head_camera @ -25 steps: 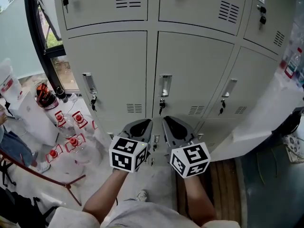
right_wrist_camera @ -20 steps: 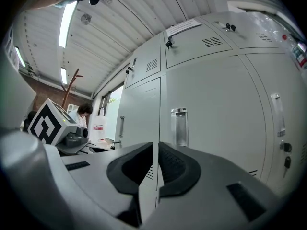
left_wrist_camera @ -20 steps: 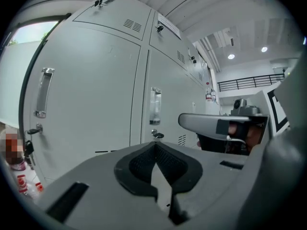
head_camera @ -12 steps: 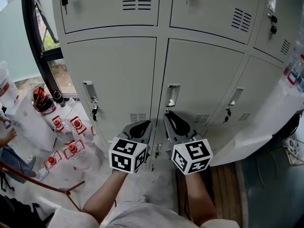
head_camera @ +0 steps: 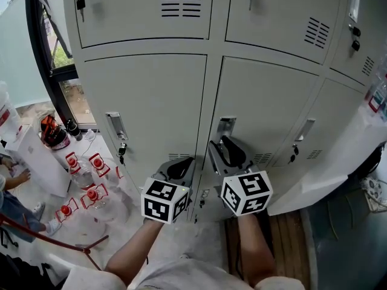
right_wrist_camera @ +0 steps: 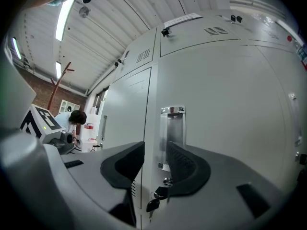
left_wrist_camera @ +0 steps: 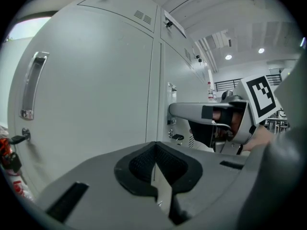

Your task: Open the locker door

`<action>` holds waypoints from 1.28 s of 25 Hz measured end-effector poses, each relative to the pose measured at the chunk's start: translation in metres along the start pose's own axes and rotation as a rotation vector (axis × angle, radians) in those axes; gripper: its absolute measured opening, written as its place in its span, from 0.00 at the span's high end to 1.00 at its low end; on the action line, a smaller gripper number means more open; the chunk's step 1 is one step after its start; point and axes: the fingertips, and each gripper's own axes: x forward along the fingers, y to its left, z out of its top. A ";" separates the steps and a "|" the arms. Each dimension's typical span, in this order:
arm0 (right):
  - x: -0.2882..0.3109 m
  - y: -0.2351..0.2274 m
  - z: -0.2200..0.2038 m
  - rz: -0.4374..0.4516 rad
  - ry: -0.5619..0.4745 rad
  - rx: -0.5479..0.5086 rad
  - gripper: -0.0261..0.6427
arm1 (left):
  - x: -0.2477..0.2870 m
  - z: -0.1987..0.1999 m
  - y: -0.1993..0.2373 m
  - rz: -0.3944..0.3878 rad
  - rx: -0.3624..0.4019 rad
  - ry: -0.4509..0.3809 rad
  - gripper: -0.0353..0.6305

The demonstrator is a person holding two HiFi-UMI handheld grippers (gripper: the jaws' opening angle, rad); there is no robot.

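Observation:
The grey locker door [head_camera: 272,107] in the lower middle row is closed, its chrome recessed handle [head_camera: 225,127] at its left edge. My right gripper [head_camera: 219,145] points level at the door just below that handle. Its jaws have just been opening and stand apart with nothing pressed between them. In the right gripper view the handle [right_wrist_camera: 172,128] shows through the gap of the right gripper [right_wrist_camera: 154,159], with a key [right_wrist_camera: 154,198] hanging in the lock below. My left gripper [head_camera: 186,162] is shut and empty, lower, in front of the seam between doors; the left gripper [left_wrist_camera: 154,157] shows its pads meeting.
The neighbouring left door has its own handle [head_camera: 115,125] and a hanging key [head_camera: 121,151]; the right door's handle [head_camera: 305,132] is farther off. Red-capped bottles [head_camera: 91,195] and a white box [head_camera: 36,156] lie on the floor at left. A white board [head_camera: 338,156] leans at right.
Both grippers have moved toward the lockers. The right one rose up the picture to just under the middle handle, and its jaws went from shut to open. The left stayed shut.

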 end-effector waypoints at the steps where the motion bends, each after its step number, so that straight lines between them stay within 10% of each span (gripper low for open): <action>1: 0.002 -0.001 -0.001 0.001 0.003 0.001 0.77 | 0.001 0.000 0.001 -0.001 0.001 0.001 0.94; 32: -0.013 0.012 -0.008 0.087 0.016 0.064 0.76 | -0.017 -0.007 -0.004 0.022 -0.013 0.012 0.94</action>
